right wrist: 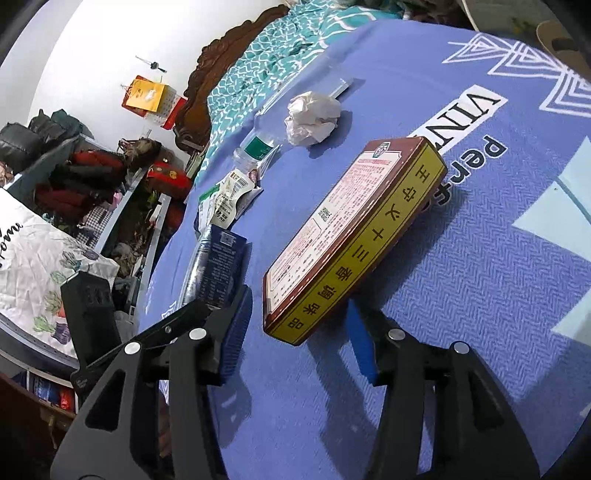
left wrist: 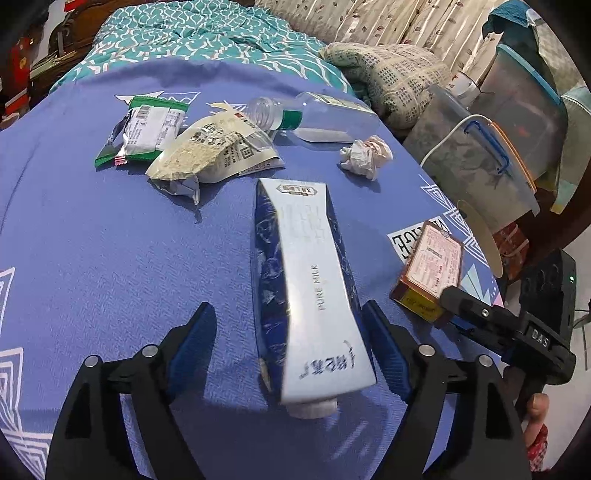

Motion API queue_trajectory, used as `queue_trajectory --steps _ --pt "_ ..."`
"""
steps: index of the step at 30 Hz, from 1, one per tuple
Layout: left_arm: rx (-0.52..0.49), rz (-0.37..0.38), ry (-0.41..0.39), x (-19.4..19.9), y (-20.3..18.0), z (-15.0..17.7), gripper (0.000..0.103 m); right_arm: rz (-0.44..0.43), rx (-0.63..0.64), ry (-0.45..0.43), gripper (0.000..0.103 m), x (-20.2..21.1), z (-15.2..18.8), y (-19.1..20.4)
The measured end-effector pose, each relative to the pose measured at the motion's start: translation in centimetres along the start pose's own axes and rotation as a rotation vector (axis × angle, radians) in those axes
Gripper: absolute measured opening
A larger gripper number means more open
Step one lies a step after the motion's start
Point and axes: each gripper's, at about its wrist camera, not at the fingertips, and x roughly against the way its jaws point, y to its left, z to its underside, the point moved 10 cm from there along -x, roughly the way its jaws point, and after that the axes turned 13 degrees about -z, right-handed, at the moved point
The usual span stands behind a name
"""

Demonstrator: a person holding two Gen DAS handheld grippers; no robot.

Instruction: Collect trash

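Note:
A blue and white milk carton (left wrist: 306, 280) lies on the purple bedspread (left wrist: 110, 240) between the fingers of my left gripper (left wrist: 288, 332), which is open around it, the right pad close to its side. A flat brown and yellow box (right wrist: 351, 236) lies between the fingers of my right gripper (right wrist: 299, 332), which is open around its near end. The box also shows in the left wrist view (left wrist: 428, 269), with the right gripper (left wrist: 465, 306) at it. Farther off lie a crumpled tissue (left wrist: 365, 151), a clear plastic bottle (left wrist: 314, 114), a white snack bag (left wrist: 214, 151) and a green wrapper (left wrist: 144, 129).
Clear storage bins (left wrist: 480, 155) with blue latches stand off the bed's right edge. A teal quilt (left wrist: 192, 33) and a folded patterned blanket (left wrist: 388, 74) lie at the far end. In the right wrist view, shelves of clutter (right wrist: 92, 177) stand to the left.

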Motion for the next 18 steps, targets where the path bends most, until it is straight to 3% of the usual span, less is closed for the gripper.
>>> queue_trajectory --steps 3,7,9,10,14,18 --pt "-0.011 -0.003 0.001 0.1 -0.5 0.0 0.083 -0.012 -0.009 -0.012 0.053 0.0 -0.5 0.0" --pt "-0.028 -0.019 0.008 -0.6 -1.1 0.2 0.08 -0.022 -0.016 -0.032 0.049 0.2 -1.2 -0.3" --pt "-0.054 -0.041 -0.003 -0.9 -1.4 0.3 0.056 -0.029 -0.017 -0.031 0.039 0.0 -1.2 -0.5" --pt "-0.071 -0.044 -0.005 -0.9 -1.6 0.3 0.055 -0.049 -0.024 -0.032 0.036 0.0 -1.1 -0.4" --pt "-0.077 0.038 0.008 -0.6 -3.7 -0.5 0.054 -0.039 0.027 -0.064 0.031 0.9 -1.4 0.2" --pt "-0.155 0.107 -0.012 -0.1 -8.6 -2.4 0.054 -0.031 0.034 -0.127 0.028 3.6 -2.6 -0.6"
